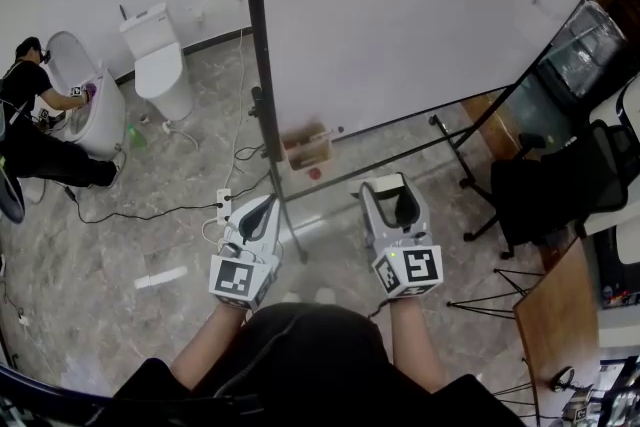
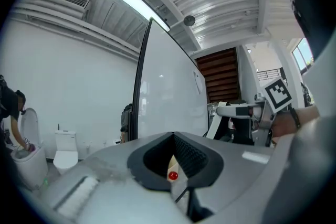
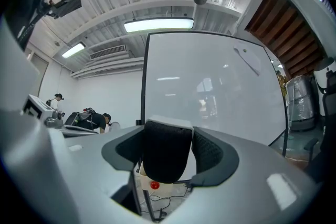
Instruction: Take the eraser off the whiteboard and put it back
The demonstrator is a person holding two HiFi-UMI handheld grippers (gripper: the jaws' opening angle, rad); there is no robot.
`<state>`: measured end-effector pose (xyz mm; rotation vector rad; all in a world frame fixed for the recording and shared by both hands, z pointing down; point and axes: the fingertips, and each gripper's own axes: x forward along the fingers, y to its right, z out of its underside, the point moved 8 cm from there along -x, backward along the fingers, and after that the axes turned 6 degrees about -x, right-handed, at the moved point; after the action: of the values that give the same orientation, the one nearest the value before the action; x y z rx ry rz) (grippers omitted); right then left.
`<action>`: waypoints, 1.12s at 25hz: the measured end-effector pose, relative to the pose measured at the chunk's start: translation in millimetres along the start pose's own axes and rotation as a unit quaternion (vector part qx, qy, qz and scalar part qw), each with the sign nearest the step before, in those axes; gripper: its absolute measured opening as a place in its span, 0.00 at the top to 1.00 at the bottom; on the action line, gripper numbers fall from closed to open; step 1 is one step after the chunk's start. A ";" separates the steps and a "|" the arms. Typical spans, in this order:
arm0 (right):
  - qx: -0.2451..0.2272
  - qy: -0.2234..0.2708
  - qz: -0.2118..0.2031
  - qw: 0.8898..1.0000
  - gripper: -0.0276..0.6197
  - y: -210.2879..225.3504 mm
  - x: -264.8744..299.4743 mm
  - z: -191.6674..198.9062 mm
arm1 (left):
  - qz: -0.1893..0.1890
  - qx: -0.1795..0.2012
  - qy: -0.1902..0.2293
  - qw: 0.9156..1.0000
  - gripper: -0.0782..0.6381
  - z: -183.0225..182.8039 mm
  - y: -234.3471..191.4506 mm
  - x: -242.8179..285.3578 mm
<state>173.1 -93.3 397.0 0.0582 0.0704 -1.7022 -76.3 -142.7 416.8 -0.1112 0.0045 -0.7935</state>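
Observation:
The big whiteboard (image 1: 400, 15) stands on its wheeled frame just ahead of me, and its surface fills the right gripper view (image 3: 210, 92). My right gripper (image 1: 390, 187) (image 3: 169, 136) points level at the board and is shut on the eraser (image 3: 167, 157), a black felt block with a white back. The eraser shows as a dark block between the jaws in the head view (image 1: 406, 211). My left gripper (image 1: 262, 205) (image 2: 171, 136) hangs beside the board's left post, jaws together at the tips and holding nothing.
A small wooden box (image 1: 308, 150) with a red thing (image 1: 316, 173) sits at the board's foot. A power strip (image 1: 224, 205) and cables lie on the floor. A toilet (image 1: 160, 60) and a crouching person (image 1: 30, 115) are at left. An office chair (image 1: 560, 185) and table (image 1: 555, 315) are at right.

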 end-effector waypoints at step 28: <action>-0.006 0.037 0.023 0.999 0.53 2.8 -50.3 -33.5 | 0.007 0.001 0.015 1.000 0.89 -9.2 -1.8 -16.3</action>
<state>182.5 -41.3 367.6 0.1139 0.1331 -1.6540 -89.5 -133.3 407.1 -0.0971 0.0318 -0.7812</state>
